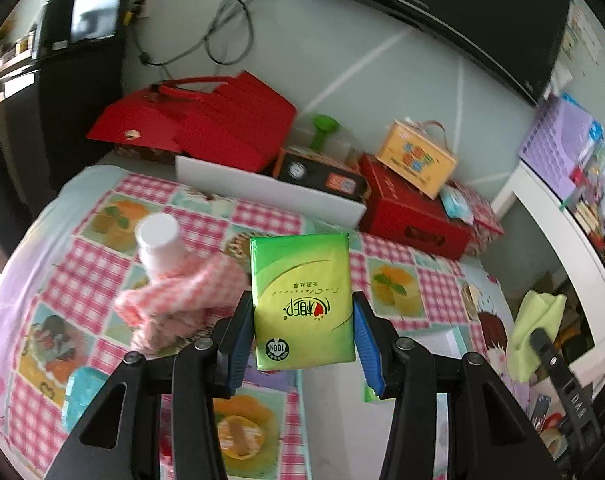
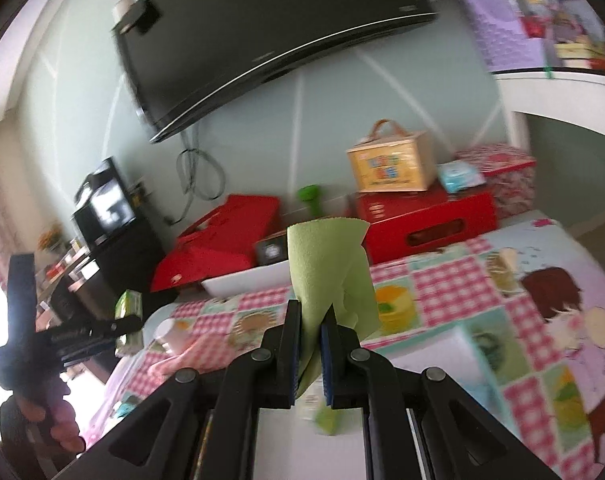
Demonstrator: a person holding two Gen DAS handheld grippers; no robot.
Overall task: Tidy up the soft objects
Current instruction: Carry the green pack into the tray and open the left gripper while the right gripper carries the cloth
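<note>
Two sets of tongs are up over the checked desk (image 1: 102, 248), the left tongs (image 1: 302, 320) clamped on a green tissue pack (image 1: 301, 300) held in the air, the right tongs (image 2: 311, 334) pinched tight on a light green cloth (image 2: 330, 276) standing up between them.

Surface (image 1: 258, 216) covered by a pink-checked cloth with fruit and cartoon prints. On it: a white-capped plastic bottle (image 1: 160, 246) touching a crumpled pink-checked fabric (image 1: 182, 300), a long white tray (image 1: 270, 194) toward the back, red gift boxes (image 1: 206, 124) and a red carton (image 1: 414, 212) near the wall.
</note>
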